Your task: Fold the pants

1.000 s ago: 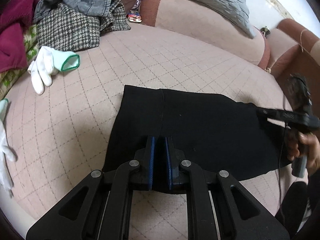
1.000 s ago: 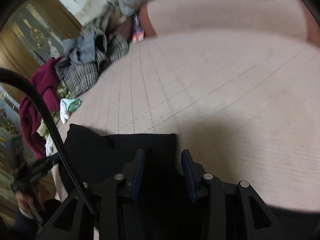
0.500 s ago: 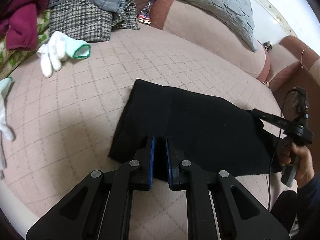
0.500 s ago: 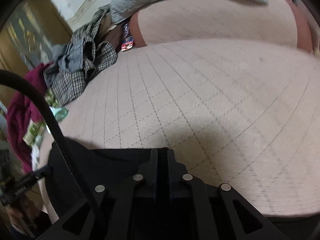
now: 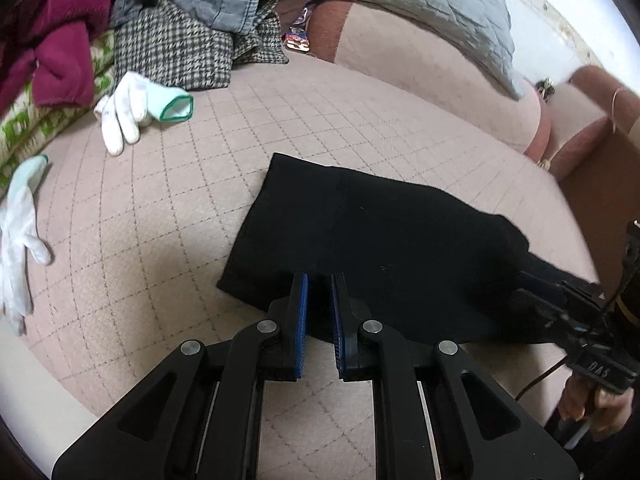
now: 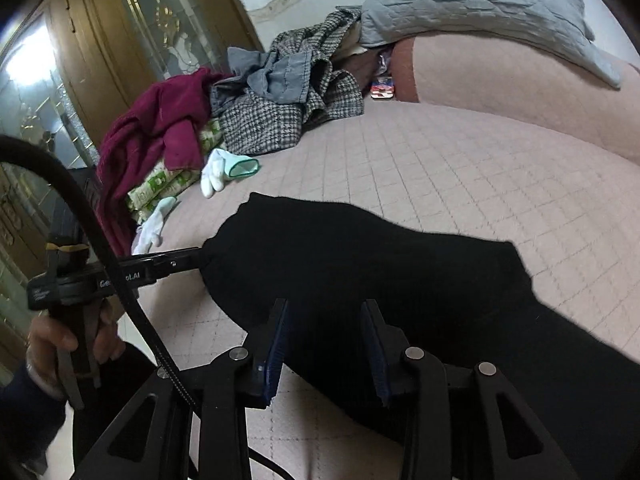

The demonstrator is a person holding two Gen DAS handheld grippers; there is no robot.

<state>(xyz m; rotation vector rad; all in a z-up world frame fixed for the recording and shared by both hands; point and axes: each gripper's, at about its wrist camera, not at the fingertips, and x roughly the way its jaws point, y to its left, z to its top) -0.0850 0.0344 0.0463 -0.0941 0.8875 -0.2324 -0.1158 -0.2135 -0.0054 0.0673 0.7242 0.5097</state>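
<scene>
Black pants point(image 5: 380, 248) flat on pink quilted bed point(image 5: 200, 184) — L gripper point(image 5: 319, 280) clamped on near edge; R gripper point(image 6: 326, 312) jaws opening, fabric between, not pinched. No containers visible.

The pants point(image 5: 372, 240) are being seen as matt black cloth, smooth and lint-flecked. The bed point(image 5: 168, 216) is being covered in matt pink quilted fabric with stitched diamonds. The left tongs point(image 5: 320, 292) and right tongs point(image 6: 326, 320) are being shown in matt black plastic with ribbed blue rubber pads point(image 5: 303, 320) and dull silver metal pins. The gloves point(image 5: 136, 106) are being seen as white knit. The coat point(image 5: 176, 50) is looking woolly and rough, and the pillow point(image 5: 420, 8) is being shown as crinkled grey cloth.
</scene>
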